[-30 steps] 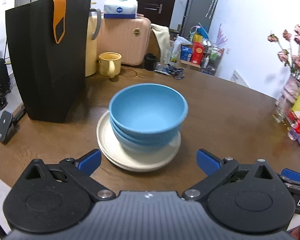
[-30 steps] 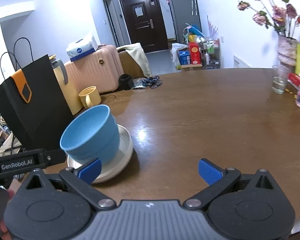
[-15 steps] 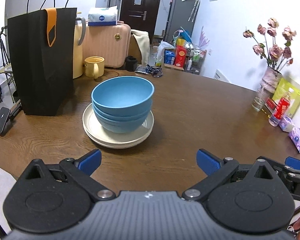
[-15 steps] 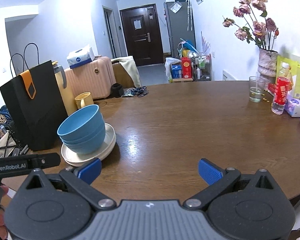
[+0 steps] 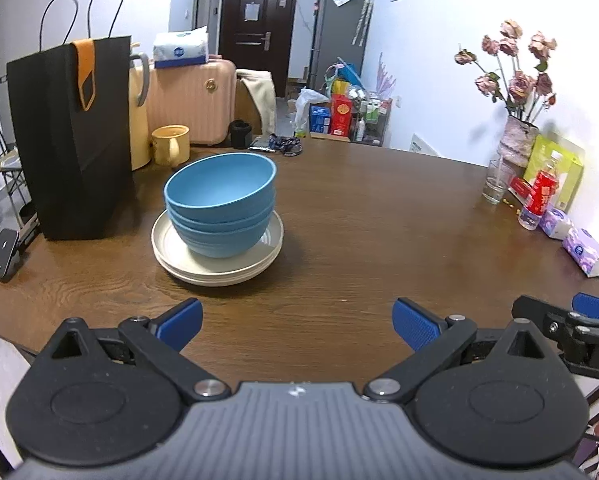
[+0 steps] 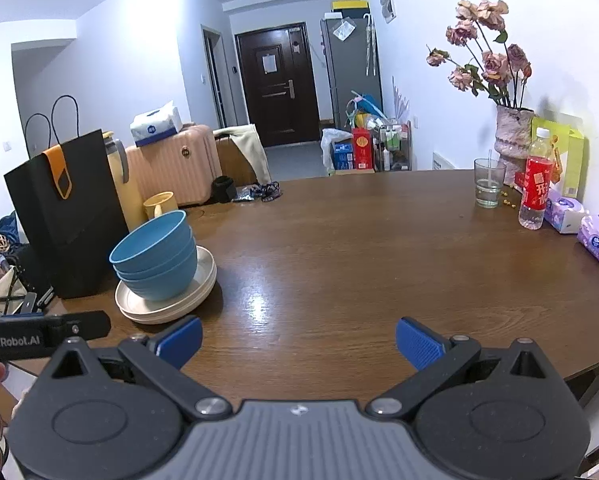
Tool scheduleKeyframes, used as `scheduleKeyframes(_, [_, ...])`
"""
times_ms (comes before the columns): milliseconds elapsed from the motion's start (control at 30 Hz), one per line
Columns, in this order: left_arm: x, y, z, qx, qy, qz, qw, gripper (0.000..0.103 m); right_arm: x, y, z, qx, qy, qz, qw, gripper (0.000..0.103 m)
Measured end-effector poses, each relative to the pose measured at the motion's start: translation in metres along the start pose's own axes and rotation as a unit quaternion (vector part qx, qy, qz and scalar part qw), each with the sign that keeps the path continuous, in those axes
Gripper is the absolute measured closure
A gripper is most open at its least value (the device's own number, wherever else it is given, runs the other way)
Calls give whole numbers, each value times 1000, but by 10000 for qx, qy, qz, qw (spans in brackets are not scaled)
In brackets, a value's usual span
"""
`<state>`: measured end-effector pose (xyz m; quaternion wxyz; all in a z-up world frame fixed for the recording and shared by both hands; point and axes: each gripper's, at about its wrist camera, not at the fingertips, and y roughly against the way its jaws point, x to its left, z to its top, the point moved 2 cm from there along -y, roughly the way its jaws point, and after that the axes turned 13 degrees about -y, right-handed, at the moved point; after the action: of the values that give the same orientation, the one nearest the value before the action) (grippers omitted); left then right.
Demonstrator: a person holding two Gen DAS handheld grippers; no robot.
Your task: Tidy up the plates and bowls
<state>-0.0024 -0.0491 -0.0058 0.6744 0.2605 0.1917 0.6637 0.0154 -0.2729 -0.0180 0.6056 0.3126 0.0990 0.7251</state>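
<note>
Three nested blue bowls stand on a stack of cream plates on the brown table. The right wrist view shows the same blue bowls and cream plates at the left. My left gripper is open and holds nothing, well back from the stack near the table's front edge. My right gripper is also open with nothing in it, to the right of the stack and apart from it.
A black paper bag stands just left of the stack, with a yellow mug and a jug behind it. At the table's far right are a glass, a red bottle, tissue packs and a flower vase.
Both grippers have pulled back and up from the stack, so the bowls and plates look smaller and farther. The stack itself has not moved.
</note>
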Motion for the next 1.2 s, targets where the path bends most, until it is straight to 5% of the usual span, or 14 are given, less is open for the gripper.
scheduleKeyframes(1200, [-17,7,1,-123,-171,-13,9998,0,-6,15,-1,-283,41,80,9996,0])
